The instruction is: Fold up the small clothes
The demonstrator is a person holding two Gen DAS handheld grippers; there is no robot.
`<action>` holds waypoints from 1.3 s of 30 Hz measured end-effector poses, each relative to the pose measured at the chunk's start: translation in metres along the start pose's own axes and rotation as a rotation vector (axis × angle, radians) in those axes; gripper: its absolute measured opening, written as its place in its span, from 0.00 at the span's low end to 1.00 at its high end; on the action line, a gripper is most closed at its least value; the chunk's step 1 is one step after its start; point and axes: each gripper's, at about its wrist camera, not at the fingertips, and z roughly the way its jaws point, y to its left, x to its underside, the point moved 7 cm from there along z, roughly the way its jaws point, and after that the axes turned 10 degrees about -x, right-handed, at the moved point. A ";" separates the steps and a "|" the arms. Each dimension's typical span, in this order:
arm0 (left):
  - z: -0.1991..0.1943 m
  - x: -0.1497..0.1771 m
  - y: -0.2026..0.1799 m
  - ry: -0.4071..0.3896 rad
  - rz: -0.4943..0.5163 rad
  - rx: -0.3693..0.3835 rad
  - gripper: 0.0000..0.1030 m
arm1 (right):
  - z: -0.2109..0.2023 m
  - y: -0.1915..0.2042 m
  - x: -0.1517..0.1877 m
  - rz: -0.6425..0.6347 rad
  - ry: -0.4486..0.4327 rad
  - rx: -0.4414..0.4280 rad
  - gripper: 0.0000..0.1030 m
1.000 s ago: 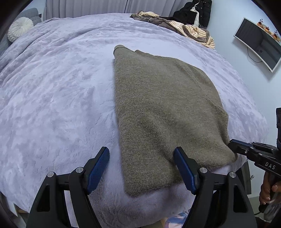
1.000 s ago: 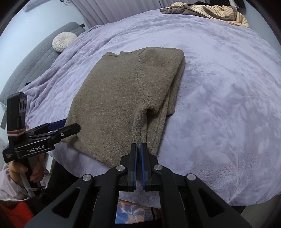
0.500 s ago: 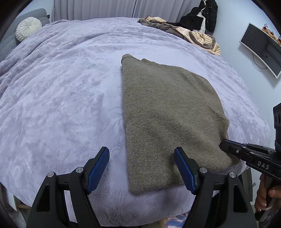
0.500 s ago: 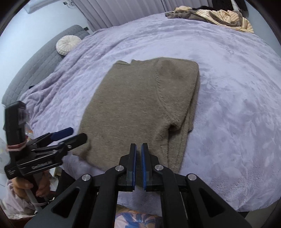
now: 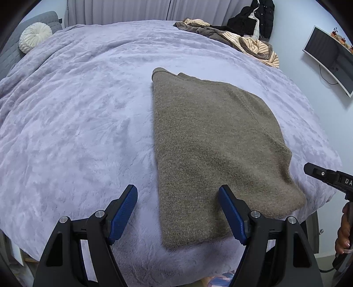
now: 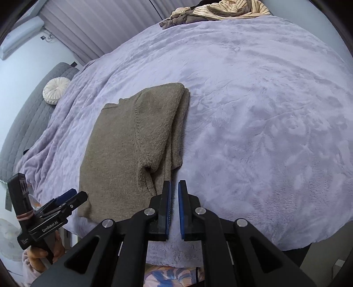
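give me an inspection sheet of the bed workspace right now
surface: bed with lilac blanket, soft and slightly rumpled
job's things: olive sweater lying flat, sides folded in, near the bed's front edge
clutter: heap of striped clothes at the far edge; round white cushion by the grey headboard
grippers: left hand-held gripper open, poised over the sweater's near hem, not touching; right hand-held gripper nearly shut, nothing between its pads, beside the sweater's right edge
cables: one hanging under the wall monitor
surroundings: curtains, black jacket hung in the corner, air conditioner
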 end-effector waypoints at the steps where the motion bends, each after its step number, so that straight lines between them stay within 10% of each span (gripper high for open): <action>1: 0.001 -0.001 0.000 0.003 0.001 -0.005 0.75 | 0.001 0.002 -0.001 -0.003 0.002 0.003 0.08; 5: 0.000 -0.006 0.000 0.010 0.000 -0.024 0.75 | 0.009 0.010 -0.002 -0.008 0.026 0.001 0.14; 9: -0.002 -0.015 0.001 0.010 -0.003 -0.044 0.75 | 0.015 0.021 -0.007 -0.025 0.035 0.008 0.54; 15: -0.005 -0.030 0.004 0.011 -0.023 -0.060 0.75 | 0.018 0.035 -0.018 -0.041 0.041 0.015 0.57; 17: -0.004 -0.033 0.004 0.016 -0.032 -0.060 0.99 | 0.019 0.037 -0.022 -0.045 0.044 0.027 0.65; 39: 0.000 -0.054 0.004 0.029 -0.038 -0.160 0.99 | 0.026 0.046 -0.034 -0.103 0.067 0.187 0.79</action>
